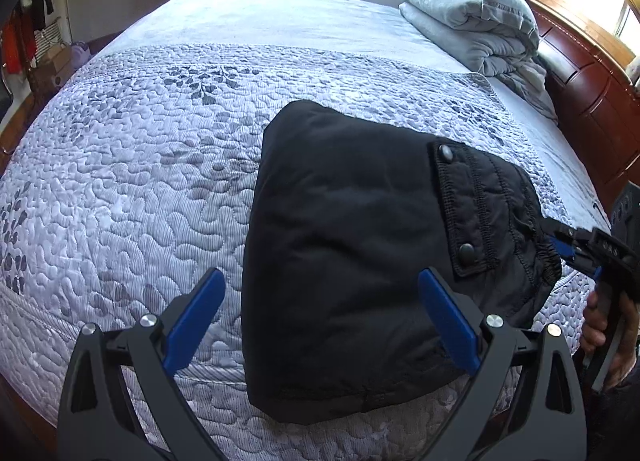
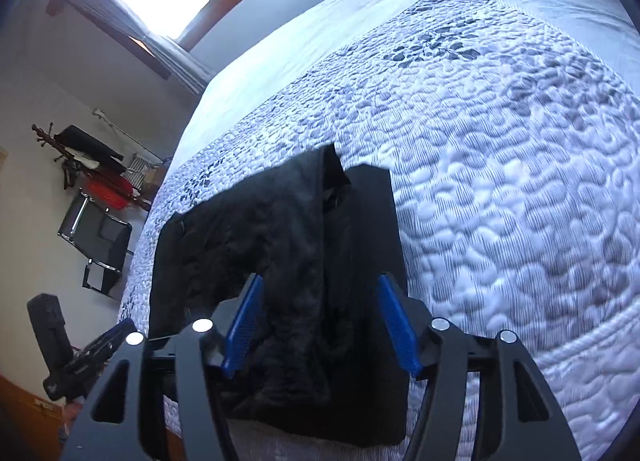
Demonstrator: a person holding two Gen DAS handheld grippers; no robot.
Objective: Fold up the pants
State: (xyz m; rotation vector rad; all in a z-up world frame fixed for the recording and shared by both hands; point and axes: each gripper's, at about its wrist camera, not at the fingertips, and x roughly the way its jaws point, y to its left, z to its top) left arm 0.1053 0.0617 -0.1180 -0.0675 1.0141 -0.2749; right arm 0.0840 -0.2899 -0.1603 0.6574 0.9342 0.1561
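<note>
On quilted bed (image 1: 120,181): black pants (image 1: 352,245), padded, soft, light; take at elastic waistband. Left gripper (image 1: 320,321) and right gripper (image 2: 320,325) fingers apart, holding nothing.

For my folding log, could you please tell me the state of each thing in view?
pants: folded into a compact bundle, lying on the quilt
left hand-held gripper: open, holding nothing
right hand-held gripper: open, holding nothing
quilt: spread flat
grey blanket: folded, stacked by the headboard
</note>
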